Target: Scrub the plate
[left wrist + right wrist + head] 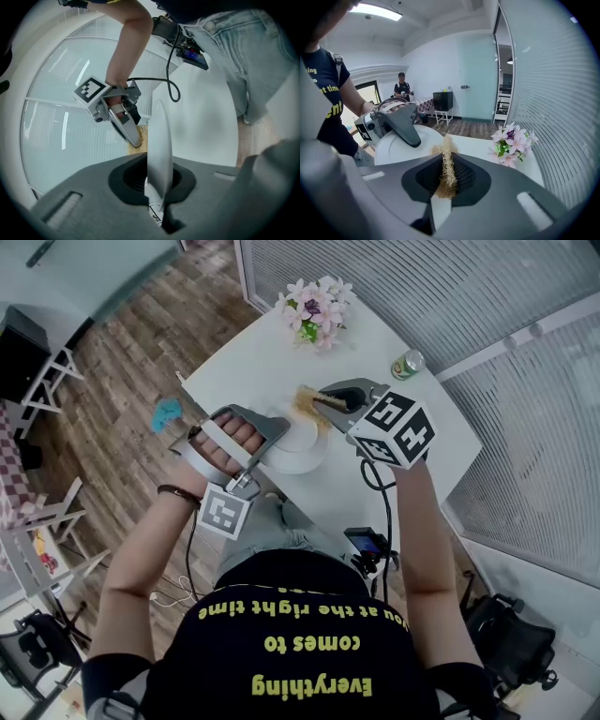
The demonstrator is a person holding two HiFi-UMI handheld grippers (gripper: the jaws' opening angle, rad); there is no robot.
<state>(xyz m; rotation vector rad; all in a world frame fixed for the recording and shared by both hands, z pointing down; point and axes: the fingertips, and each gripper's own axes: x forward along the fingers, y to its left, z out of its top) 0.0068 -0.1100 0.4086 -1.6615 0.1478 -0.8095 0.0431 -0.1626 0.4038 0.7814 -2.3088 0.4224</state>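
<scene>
The white desk (239, 371) fills the middle of the head view, with wood flooring to its left and slatted glass walls behind and to its right. The person stands at its near edge in a black shirt with yellow lettering, both forearms reaching over it.

The white plate (298, 448) is at the desk's near edge, held by its rim in the left gripper (272, 432). In the left gripper view the plate (159, 150) shows edge-on, running straight up from between that gripper's (158, 201) fingers (267, 426), which are closed tight on it. From the right gripper view the plate's (396, 147) broad face is turned towards the camera, with the left gripper (410, 138) clamped over its upper rim.

The right gripper (323, 401) hangs just beyond the plate, pointing down at it. Its fingers (352, 390) are clamped on a straw-coloured fibre scrubber (446, 166), whose frayed end sticks out past the right gripper's (446, 187) tips. That scrubber (309, 401) sits at the plate's far rim; whether it presses on the plate is unclear.

A bunch of pink and white flowers (317, 313) stands at the desk's far end, and a green can (407, 364) stands near the right edge.
</scene>
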